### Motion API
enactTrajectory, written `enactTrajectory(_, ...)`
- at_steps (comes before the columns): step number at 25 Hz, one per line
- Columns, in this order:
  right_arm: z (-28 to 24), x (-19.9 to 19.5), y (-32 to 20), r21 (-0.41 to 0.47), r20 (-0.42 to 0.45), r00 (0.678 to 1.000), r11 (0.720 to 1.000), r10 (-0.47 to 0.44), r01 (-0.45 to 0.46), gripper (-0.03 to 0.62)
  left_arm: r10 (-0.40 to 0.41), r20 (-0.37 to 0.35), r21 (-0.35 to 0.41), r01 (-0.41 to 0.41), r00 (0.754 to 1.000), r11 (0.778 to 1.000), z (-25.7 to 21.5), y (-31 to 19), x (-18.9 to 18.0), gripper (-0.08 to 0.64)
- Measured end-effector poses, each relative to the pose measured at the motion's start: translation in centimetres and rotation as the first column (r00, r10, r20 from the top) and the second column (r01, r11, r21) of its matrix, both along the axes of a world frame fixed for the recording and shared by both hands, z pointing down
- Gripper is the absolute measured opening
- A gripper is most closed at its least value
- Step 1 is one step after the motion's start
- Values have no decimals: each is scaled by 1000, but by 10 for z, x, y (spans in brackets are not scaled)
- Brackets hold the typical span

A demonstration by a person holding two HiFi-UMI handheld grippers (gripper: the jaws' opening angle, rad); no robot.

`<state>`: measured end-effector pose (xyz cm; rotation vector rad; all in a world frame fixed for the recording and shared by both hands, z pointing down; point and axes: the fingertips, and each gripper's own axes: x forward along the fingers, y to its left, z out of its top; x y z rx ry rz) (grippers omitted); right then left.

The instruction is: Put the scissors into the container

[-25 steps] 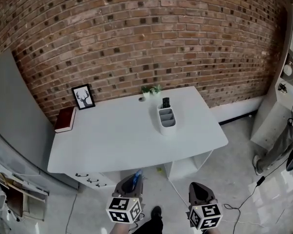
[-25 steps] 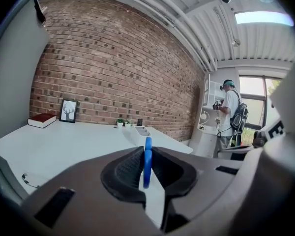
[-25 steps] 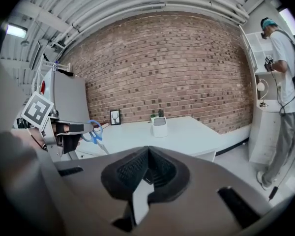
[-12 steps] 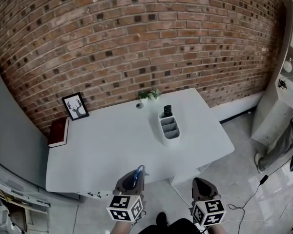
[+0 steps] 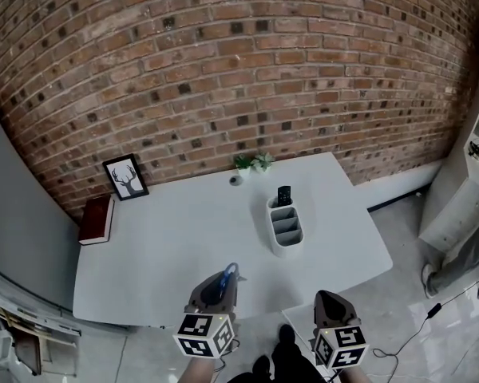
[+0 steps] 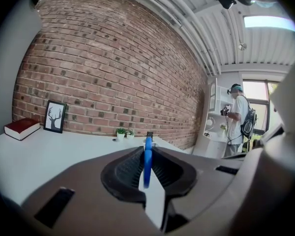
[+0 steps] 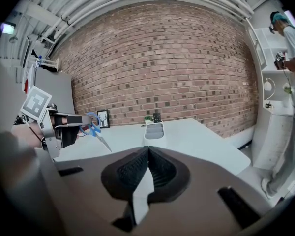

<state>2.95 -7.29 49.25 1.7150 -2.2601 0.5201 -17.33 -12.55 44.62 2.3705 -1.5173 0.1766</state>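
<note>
Blue-handled scissors with metal blades (image 7: pixel 94 129) are clamped by the handles between the pads of the left gripper (image 6: pixel 146 167), edge-on and upright, blades closed and angled forward and down. They hang over the near edge of the white table (image 5: pixel 168 246). The white oblong three-compartment plastic container (image 5: pixel 287 228) stands upright on the table, well apart from the scissors, with a flat black object (image 5: pixel 283 195) in its far compartment.

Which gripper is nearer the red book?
Left. The left gripper, shut on the scissors, is at the table's near edge, right of the red book; the right gripper is farther right.
</note>
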Motion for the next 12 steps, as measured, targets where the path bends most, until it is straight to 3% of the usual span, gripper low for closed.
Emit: enactTrajectory(12,-2,27,-90,-10,17,998,998,-62,62,0,-26,-2,46,27,1000,999,-30,-93,38,44)
